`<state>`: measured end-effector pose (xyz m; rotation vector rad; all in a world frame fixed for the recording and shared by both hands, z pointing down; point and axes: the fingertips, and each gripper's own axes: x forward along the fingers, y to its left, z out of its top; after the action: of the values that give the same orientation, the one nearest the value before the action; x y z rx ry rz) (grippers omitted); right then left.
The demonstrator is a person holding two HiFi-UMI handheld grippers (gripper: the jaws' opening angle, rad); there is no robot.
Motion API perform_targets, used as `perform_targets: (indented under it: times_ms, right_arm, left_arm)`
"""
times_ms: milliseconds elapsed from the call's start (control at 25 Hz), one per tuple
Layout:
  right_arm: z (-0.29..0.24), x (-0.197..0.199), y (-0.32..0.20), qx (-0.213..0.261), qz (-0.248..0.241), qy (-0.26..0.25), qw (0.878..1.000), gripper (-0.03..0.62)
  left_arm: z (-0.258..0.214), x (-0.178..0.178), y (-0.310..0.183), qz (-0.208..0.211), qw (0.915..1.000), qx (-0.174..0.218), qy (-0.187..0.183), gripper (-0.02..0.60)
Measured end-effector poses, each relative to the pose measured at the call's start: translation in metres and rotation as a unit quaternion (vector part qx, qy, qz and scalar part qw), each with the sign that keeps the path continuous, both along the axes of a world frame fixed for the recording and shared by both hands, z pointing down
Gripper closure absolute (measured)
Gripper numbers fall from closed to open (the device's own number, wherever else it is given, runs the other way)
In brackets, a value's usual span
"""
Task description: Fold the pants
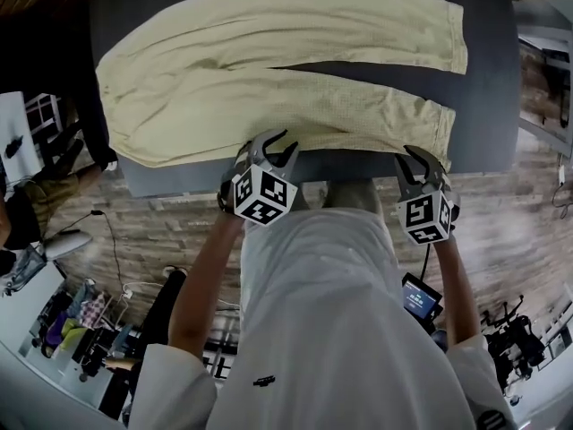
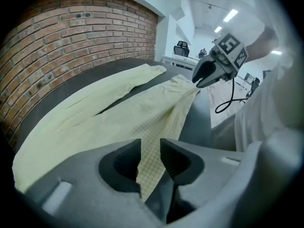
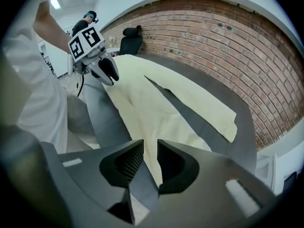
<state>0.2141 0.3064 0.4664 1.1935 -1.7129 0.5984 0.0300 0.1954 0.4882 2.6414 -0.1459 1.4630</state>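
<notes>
So fold-wise we're basically at square one here. The pale yellow cloth pants (image 1: pixel 269 88) are lying flat and unfolded on the dark grey tabletop (image 1: pixel 488 106). The waistband is at the left end, and both legs run off to the right, splayed in a V with a wedge of bare table between them. No crease or fold anywhere that we can see.

Our left gripper (image 1: pixel 274 149) sits at the near table edge, partway along the near leg (image 1: pixel 376 115). Our right gripper (image 1: pixel 421 163) is at the same edge, down by that leg's cuff. Both have their jaws parted with a clear gap. In each gripper view the near leg's edge lines up right in that gap, but nothing's clamped. Whether a pad is brushing the cloth, we honestly can't tell from these fisheye shots.

What's left, we reckon: pinch that near edge, carry the near leg over onto the far leg (image 1: pixel 358 21), then fold the stacked legs up toward the waistband.
</notes>
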Motion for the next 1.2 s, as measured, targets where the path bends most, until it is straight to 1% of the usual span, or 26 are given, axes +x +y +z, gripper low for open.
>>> perform_targets:
  times_ms: [160,280,320,360,400,480,600,720,840,920,1000,1080,1120,1160,1200]
  right_arm:
    - [0.019,0.014,0.012,-0.029,0.002,0.030,0.999,0.497]
    - [0.032,0.018,0.015,-0.043,-0.012,0.050,0.998,0.499]
    - [0.033,0.020,0.014,-0.041,-0.016,0.056,0.997,0.511]
    - [0.032,0.021,0.013,-0.036,-0.017,0.061,0.997,0.560]
    - [0.029,0.022,0.012,-0.030,-0.015,0.064,0.997,0.583]
    - [0.018,0.024,0.012,-0.014,-0.005,0.063,0.998,0.583]
    - [-0.008,0.026,0.009,0.024,0.005,0.063,0.998,0.583]
    - [-0.031,0.024,0.009,0.054,-0.008,0.068,0.996,0.583]
    - [-0.044,0.016,0.014,0.061,-0.031,0.070,0.995,0.583]
    - [-0.048,0.012,0.017,0.061,-0.044,0.073,0.994,0.583]
    - [-0.049,0.012,0.018,0.064,-0.044,0.075,0.994,0.583]
    - [-0.049,0.014,0.018,0.067,-0.034,0.073,0.995,0.583]
    - [-0.049,0.015,0.017,0.068,-0.028,0.071,0.995,0.583]
    - [-0.049,0.016,0.016,0.069,-0.023,0.070,0.995,0.583]
    - [-0.050,0.016,0.014,0.071,-0.018,0.069,0.995,0.583]
  left_arm:
    - [0.014,-0.006,-0.002,0.012,0.9997,-0.005,-0.019,0.459]
    - [0.024,-0.014,0.000,0.021,0.9990,-0.009,-0.038,0.459]
    - [0.027,-0.015,0.001,0.024,0.9987,-0.012,-0.043,0.459]
    - [0.028,-0.015,0.003,0.026,0.9985,-0.016,-0.046,0.460]
    - [0.029,-0.014,0.005,0.028,0.9983,-0.019,-0.047,0.460]
    - [0.028,-0.013,0.009,0.029,0.9983,-0.020,-0.047,0.460]
    - [0.023,-0.012,0.009,0.024,0.9987,-0.017,-0.041,0.460]
    - [0.019,-0.011,0.009,0.025,0.9991,-0.010,-0.034,0.459]
    - [0.015,-0.013,0.009,0.032,0.9991,-0.004,-0.030,0.459]
    - [0.011,-0.013,0.009,0.038,0.9990,-0.001,-0.025,0.439]
    - [0.010,-0.015,0.010,0.045,0.9986,-0.003,-0.027,0.434]
    - [0.013,-0.018,0.011,0.048,0.9982,-0.010,-0.034,0.439]
    - [0.014,-0.019,0.011,0.047,0.9981,-0.013,-0.037,0.475]
    - [0.014,-0.021,0.011,0.045,0.9981,-0.016,-0.038,0.534]
    - [0.012,-0.022,0.012,0.044,0.9981,-0.020,-0.038,0.568]
